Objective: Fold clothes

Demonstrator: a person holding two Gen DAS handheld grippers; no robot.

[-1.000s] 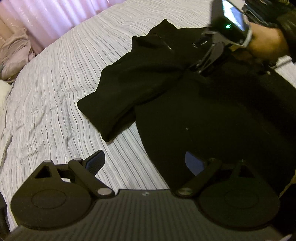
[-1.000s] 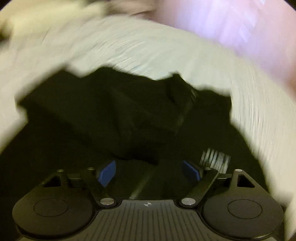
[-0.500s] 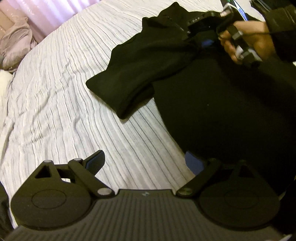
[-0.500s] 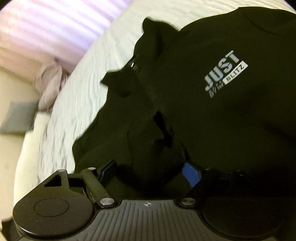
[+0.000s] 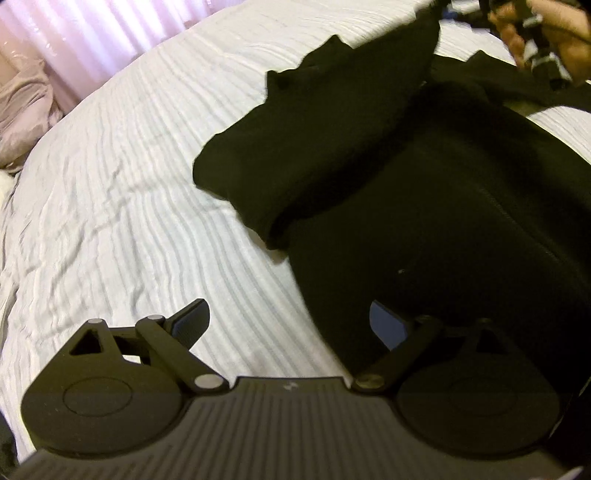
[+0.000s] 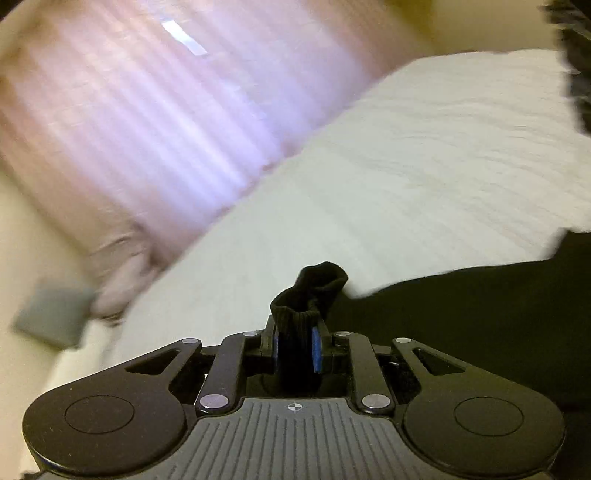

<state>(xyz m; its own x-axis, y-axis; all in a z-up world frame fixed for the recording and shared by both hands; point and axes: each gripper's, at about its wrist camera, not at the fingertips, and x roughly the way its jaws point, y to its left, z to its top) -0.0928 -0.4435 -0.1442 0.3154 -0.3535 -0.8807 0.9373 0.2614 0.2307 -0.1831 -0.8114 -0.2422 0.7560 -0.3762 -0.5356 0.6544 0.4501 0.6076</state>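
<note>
A bed (image 5: 122, 192) in white ribbed cover carries a black garment (image 5: 424, 192) spread across it

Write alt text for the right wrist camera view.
The right gripper is closing its blue pads on a bunched fold of black garment, lifted above a pale ribbed bedspread. Pink curtains blur behind.

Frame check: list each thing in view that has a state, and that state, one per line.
Black top: spread on the bed, one part lifted by the right gripper.
Sleeve: lying out across the bedspread.
Right gripper: jaws closing, a bunch of black fabric between its pads.
Left gripper: open, empty, over the top's near edge.
Bedspread: wrinkled.
Curtains: drawn.
</note>
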